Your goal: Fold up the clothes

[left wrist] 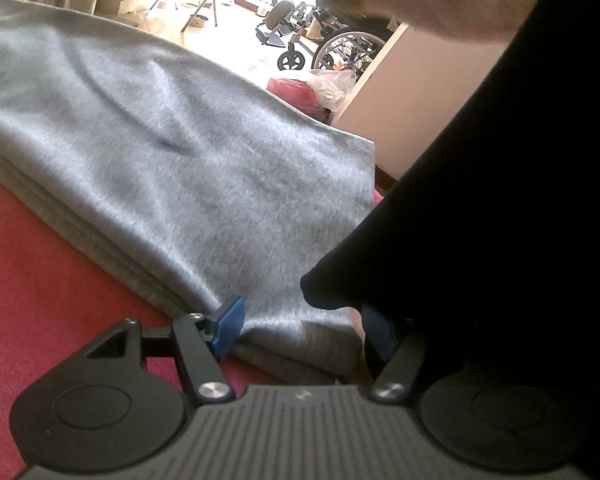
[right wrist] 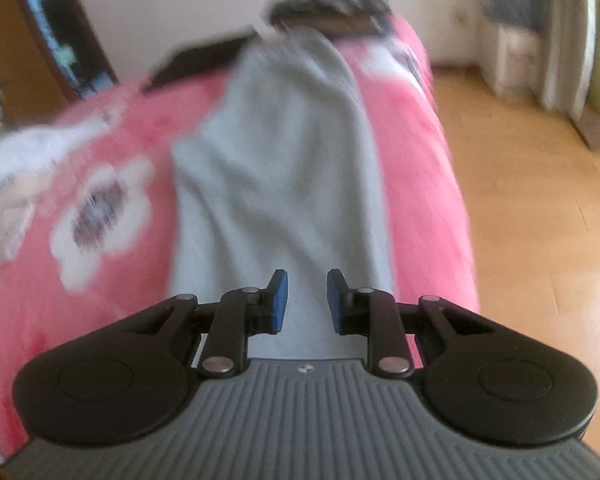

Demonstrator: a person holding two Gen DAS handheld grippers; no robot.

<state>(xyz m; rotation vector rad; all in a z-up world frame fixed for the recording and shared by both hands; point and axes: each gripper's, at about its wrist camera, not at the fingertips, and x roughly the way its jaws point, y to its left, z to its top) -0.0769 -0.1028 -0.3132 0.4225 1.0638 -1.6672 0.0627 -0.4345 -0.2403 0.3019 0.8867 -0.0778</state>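
A grey garment (left wrist: 180, 140) lies folded in layers on the red bed cover (left wrist: 40, 264). My left gripper (left wrist: 302, 330) stands open low over its near end. The folded edge lies flat between the blue pads (left wrist: 229, 326), and the left pad touches the cloth's edge. A black sleeve (left wrist: 500, 200) hides most of the right pad. In the blurred right wrist view the grey garment (right wrist: 284, 152) stretches away in a long strip across the pink flowered cover (right wrist: 100, 200). My right gripper (right wrist: 307, 300) hangs above its near end, jaws a little apart, with nothing between them.
The bed's right edge drops to a wooden floor (right wrist: 540, 220). Dark items (right wrist: 328, 4) lie at the far end of the bed. Beyond the bed in the left wrist view stand a wheelchair (left wrist: 340, 48), folding chairs and a plastic bag (left wrist: 332, 84).
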